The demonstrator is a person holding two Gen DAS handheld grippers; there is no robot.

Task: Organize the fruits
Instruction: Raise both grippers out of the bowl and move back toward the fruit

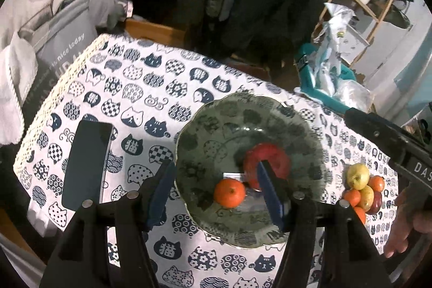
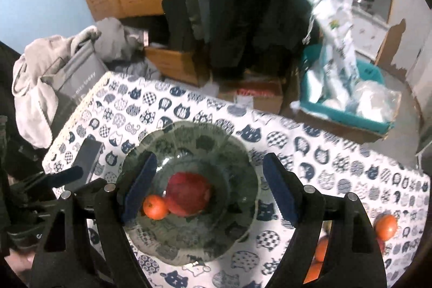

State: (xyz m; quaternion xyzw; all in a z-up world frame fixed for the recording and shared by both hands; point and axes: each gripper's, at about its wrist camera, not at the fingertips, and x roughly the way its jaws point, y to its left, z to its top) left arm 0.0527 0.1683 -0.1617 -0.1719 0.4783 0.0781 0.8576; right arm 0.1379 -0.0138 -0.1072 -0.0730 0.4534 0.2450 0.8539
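A glass plate stands on the cat-print tablecloth and holds a red apple and an orange side by side. My left gripper is open and empty, hovering over the plate's near left side above the orange. My right gripper is open and empty above the plate, its jaws wide on either side of the red apple. A pile of loose fruit, yellow apples, oranges and a dark red one, lies on the cloth right of the plate; some oranges show in the right wrist view.
A black phone lies on the cloth left of the plate. A grey bag with cloths stands past the table's left edge. A teal bin with plastic bags sits beyond the far right edge. Dark coats hang behind.
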